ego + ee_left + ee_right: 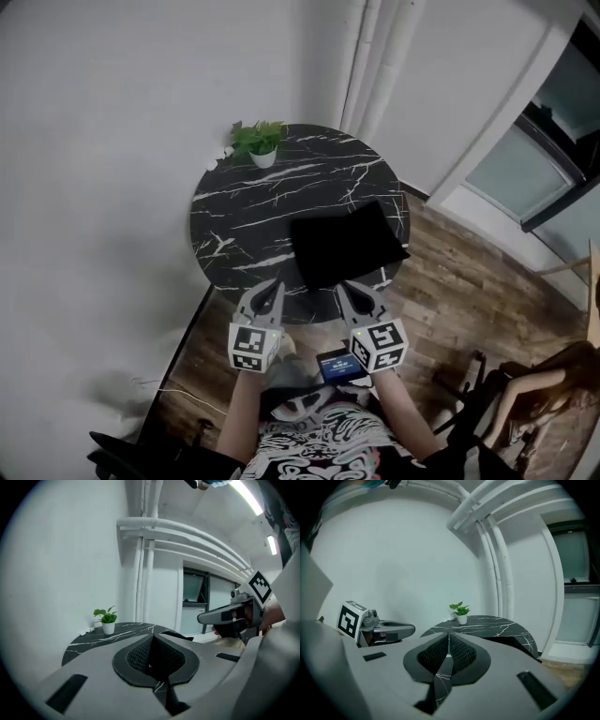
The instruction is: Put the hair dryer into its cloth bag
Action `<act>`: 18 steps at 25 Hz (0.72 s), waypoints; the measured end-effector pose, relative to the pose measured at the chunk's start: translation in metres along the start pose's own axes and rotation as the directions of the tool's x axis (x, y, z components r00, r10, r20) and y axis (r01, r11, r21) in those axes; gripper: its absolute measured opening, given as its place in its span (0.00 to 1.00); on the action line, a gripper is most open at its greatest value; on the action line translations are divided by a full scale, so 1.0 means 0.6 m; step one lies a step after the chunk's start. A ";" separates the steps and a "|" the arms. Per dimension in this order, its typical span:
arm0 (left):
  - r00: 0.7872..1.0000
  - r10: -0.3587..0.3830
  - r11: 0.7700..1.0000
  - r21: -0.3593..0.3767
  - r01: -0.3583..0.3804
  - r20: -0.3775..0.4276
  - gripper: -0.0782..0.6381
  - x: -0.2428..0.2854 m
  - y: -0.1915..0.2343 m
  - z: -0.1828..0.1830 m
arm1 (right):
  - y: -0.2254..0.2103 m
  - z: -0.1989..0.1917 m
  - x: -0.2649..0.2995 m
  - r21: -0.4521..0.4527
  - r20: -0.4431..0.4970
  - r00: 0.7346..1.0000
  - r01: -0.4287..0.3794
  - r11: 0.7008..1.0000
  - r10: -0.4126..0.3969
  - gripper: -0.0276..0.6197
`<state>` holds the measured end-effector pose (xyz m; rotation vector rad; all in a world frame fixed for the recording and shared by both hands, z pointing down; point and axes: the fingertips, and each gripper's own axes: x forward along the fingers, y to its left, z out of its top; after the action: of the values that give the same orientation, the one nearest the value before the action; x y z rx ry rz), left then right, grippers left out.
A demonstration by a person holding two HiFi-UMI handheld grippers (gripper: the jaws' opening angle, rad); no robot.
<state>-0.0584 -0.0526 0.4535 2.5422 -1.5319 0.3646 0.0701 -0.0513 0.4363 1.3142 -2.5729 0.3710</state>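
A black cloth bag (347,242) lies flat on the near right part of the round black marble table (244,202). No hair dryer shows in any view. My left gripper (273,287) hangs just short of the table's near edge, left of the bag, shut with nothing between its pads. My right gripper (352,290) hangs beside it, in front of the bag's near edge, also shut and empty. In the left gripper view the pads (140,656) meet, and the right gripper (219,617) shows at the right. In the right gripper view the pads (461,652) also touch.
A small potted plant (260,142) stands at the table's far edge. A small screen device (339,366) sits at the person's chest. Another person (548,380) sits at the lower right on the wood floor (469,300). White wall and pipes (375,56) stand behind.
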 end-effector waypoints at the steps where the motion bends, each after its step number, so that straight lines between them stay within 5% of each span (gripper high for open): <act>1: 1.000 0.026 1.000 -0.005 -0.026 -0.003 0.13 -0.013 -0.009 -0.004 | -0.002 -0.002 -0.022 -0.012 0.009 1.000 0.009 1.000 -0.009 0.08; 4: 0.993 0.122 0.992 -0.017 -0.122 -0.006 0.13 -0.051 -0.029 -0.011 | -0.012 -0.017 -0.074 -0.016 0.022 0.999 0.033 0.999 -0.033 0.08; 7: 0.986 0.169 0.984 0.053 -0.169 0.006 0.13 -0.071 -0.061 0.000 | -0.026 -0.026 -0.106 -0.009 0.030 0.999 0.043 0.999 -0.043 0.08; 10: 0.985 0.170 0.979 0.111 -0.170 0.011 0.13 -0.078 -0.083 0.006 | -0.028 -0.020 -0.122 -0.024 0.046 0.998 0.051 0.998 -0.050 0.08; 18: 0.985 0.165 0.981 0.091 -0.170 0.056 0.13 -0.090 -0.110 0.030 | -0.019 0.000 -0.151 -0.082 0.081 0.996 0.038 0.996 -0.031 0.07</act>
<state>-0.0219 0.0196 0.4210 2.5156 -1.7948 0.4097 0.1313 0.0109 0.4094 1.3681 -2.5961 0.2058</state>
